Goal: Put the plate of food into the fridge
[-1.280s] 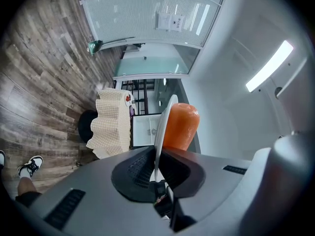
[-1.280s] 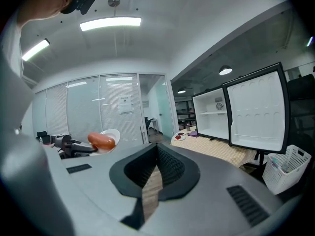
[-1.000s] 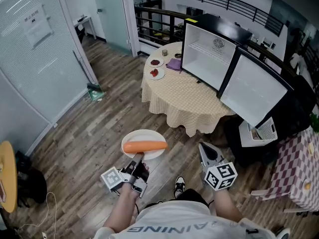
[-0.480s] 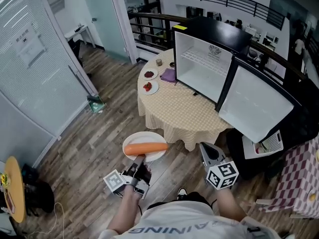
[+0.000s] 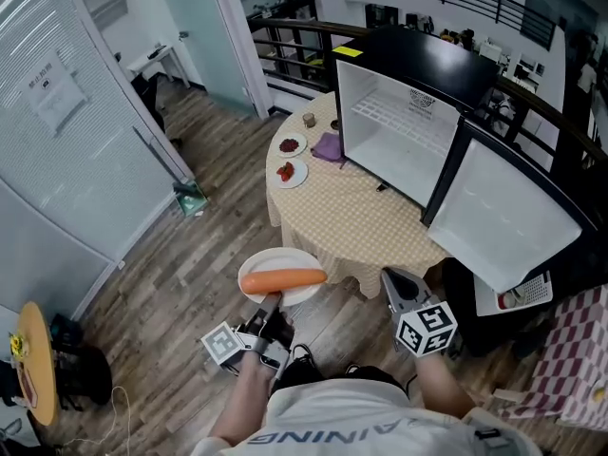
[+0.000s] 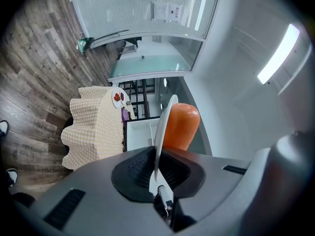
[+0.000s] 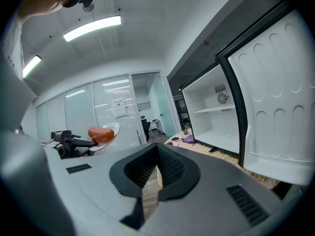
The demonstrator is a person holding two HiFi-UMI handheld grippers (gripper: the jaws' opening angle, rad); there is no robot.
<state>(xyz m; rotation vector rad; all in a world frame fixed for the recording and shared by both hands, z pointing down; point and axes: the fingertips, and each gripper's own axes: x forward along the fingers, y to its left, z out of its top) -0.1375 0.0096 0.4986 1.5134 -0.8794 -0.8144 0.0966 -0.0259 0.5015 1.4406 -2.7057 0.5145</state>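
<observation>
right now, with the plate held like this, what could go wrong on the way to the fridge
1. The left gripper pinches the plate by its rim alone; it may sag or slip from the fingers.
2. The food lies loose on it, and a tilt could roll it off.
3. The open fridge door juts past the table; the plate could clip it.

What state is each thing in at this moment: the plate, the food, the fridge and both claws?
Round white plate, held in the air by its rim.
Long orange carrot, lying across the plate.
Left claw, shut on the plate's rim.
Right claw, shut, nothing between its jaws.
Black tabletop fridge with white inside, standing on the table, looks bare inside.
Fridge door, swung wide open.
</observation>
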